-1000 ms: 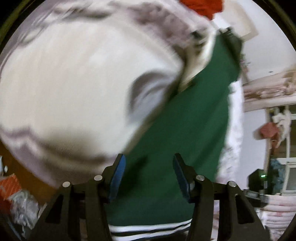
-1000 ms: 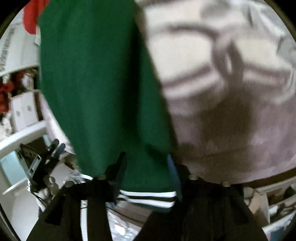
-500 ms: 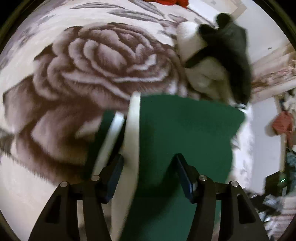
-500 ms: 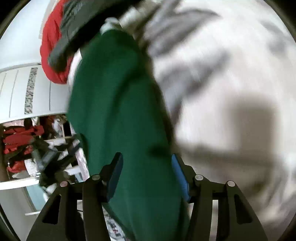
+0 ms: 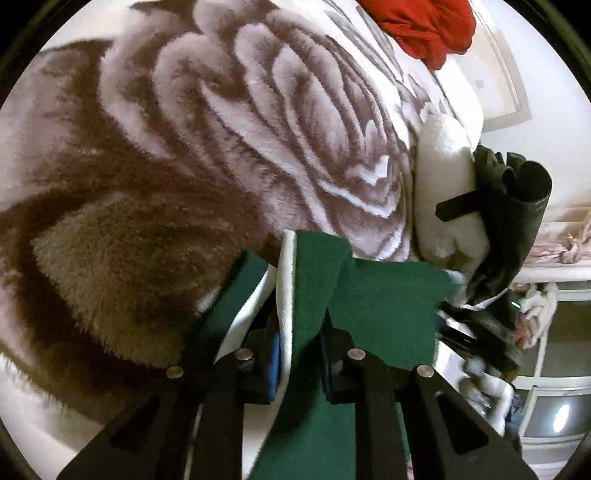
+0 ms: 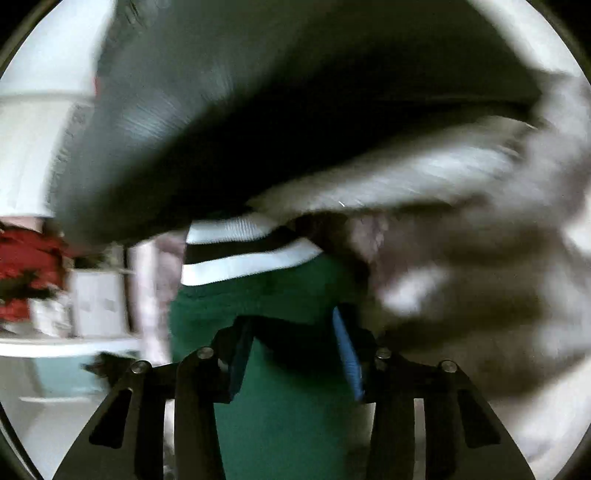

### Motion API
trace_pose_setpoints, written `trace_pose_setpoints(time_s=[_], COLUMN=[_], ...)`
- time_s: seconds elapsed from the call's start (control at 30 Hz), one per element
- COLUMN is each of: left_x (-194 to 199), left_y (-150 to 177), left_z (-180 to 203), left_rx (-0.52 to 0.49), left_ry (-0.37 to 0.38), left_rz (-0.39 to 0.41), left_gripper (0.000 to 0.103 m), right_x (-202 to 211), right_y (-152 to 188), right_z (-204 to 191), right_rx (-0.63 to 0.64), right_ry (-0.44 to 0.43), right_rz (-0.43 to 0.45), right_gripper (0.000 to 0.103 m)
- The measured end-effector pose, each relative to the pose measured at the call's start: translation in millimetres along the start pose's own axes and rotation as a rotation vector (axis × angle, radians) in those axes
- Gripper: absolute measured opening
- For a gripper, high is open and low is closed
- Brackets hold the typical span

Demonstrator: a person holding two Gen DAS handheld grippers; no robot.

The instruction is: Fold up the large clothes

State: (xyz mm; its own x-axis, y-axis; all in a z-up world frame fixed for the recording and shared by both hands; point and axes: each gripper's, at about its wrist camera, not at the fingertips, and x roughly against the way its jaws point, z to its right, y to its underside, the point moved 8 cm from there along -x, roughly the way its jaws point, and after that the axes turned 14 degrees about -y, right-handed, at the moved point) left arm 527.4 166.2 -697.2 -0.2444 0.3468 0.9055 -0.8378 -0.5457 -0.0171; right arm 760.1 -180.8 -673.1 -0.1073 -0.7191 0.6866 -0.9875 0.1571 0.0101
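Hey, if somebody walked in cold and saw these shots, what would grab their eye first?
Probably the green garment, bunched between the left gripper fingers, on a plush rose-print blanket. Next, the red cloth at the blanket's far edge. The right wrist view is mostly blur, with the garment's white stripes at centre.

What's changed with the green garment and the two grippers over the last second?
The left gripper has closed onto a bunched fold of the green garment, striped hem now folded up beside it. The right gripper has swung toward a dark garment, jaws apart around green cloth. The floral blanket stays underneath.
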Motion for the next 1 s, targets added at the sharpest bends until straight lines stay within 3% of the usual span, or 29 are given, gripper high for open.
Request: trace_pose_setpoints(time_s=[0.03, 0.13, 0.2, 0.27, 0.3, 0.37, 0.43, 0.53, 0.63, 0.7, 0.87, 0.93, 1.0], left_x=[0.1, 6.0, 14.3, 28.2, 35.7, 62.2, 85.4, 124.7, 145.0, 147.8, 130.2, 120.2, 113.7], left_y=[0.2, 4.0, 7.2, 13.3, 17.0, 31.4, 47.7, 99.2, 163.9, 214.5, 328.2, 359.5, 376.7], left_z=[-0.4, -3.8, -5.4, -3.1, -2.0, 0.0, -2.2, -23.9, -62.1, -91.1, -148.8, -164.5, -168.8], left_rx=[0.002, 0.011, 0.022, 0.03, 0.03, 0.002, -0.032, -0.099, -0.132, -0.166, -0.174, -0.199, -0.268], left_ry=[0.01, 0.049, 0.081, 0.119, 0.137, 0.191, 0.21, 0.206, 0.14, 0.052, -0.044, -0.107, -0.161], left_rz=[-0.004, -0.01, -0.011, -0.023, -0.027, -0.019, -0.008, -0.03, -0.086, -0.136, -0.308, -0.316, -0.261], left_gripper=[0.015, 0.019, 0.02, 0.026, 0.029, 0.051, 0.064, 0.065, 0.065, 0.065, 0.065, 0.065, 0.061], right_x=[-7.6, -4.9, 7.3, 37.7, 55.7, 90.8, 116.8, 143.9, 155.8, 155.7, 146.0, 131.7, 117.3], right_y=[-5.7, -17.0, -19.2, 2.8, 24.1, 67.2, 108.3, 182.8, 273.5, 349.1, 497.6, 545.0, 575.0], right_z=[6.7, 11.7, 10.8, 22.8, 24.5, 29.1, 28.6, 36.7, 52.7, 64.3, 94.7, 105.9, 113.4], right_rx=[-0.001, -0.011, -0.032, -0.086, -0.101, -0.101, -0.102, -0.148, -0.206, -0.255, -0.389, -0.403, -0.406], right_ry=[0.041, 0.046, 0.022, -0.022, -0.051, -0.112, -0.171, -0.215, -0.196, -0.155, -0.116, -0.075, -0.079], right_rz=[-0.003, -0.002, -0.012, -0.032, -0.037, -0.033, -0.036, -0.055, -0.102, -0.147, -0.236, -0.289, -0.327], right_gripper=[0.043, 0.043, 0.044, 0.048, 0.05, 0.061, 0.063, 0.07, 0.07, 0.07, 0.07, 0.07, 0.07])
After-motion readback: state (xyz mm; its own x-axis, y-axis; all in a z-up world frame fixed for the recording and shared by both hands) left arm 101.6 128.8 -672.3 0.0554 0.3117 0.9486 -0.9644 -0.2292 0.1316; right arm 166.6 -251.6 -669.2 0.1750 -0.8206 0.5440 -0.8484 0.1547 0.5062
